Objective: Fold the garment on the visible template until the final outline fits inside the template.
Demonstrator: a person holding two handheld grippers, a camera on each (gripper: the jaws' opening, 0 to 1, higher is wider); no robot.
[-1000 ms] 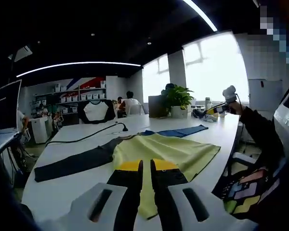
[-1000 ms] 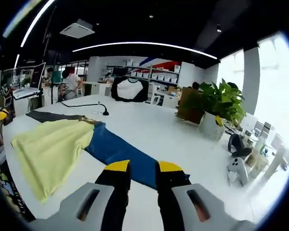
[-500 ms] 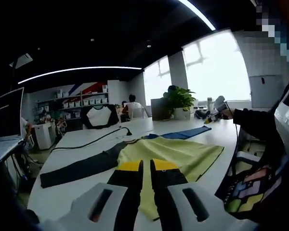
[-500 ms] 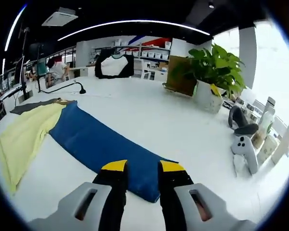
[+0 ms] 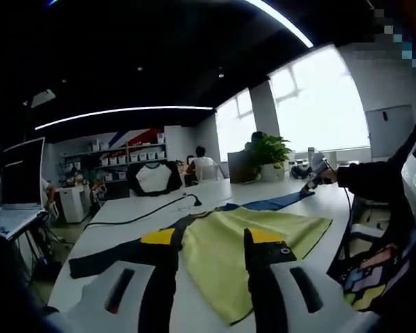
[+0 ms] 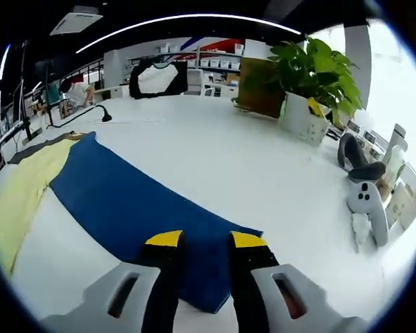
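Hovering open over the yellow garment body (image 5: 225,250), left tongs (image 5: 211,237), right tongs (image 6: 206,239) slightly parted above the blue sleeve's (image 6: 135,211) end, white worktop (image 6: 263,173) beneath.

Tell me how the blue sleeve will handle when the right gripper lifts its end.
The blue sleeve lies flat and thin on the white table, so it will probably drape limply from the right gripper. It looks light. Being joined to the yellow body, a long lift would likely drag that too.

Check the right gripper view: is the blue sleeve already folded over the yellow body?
No, the blue sleeve lies stretched flat on the white table, away from the yellow body.
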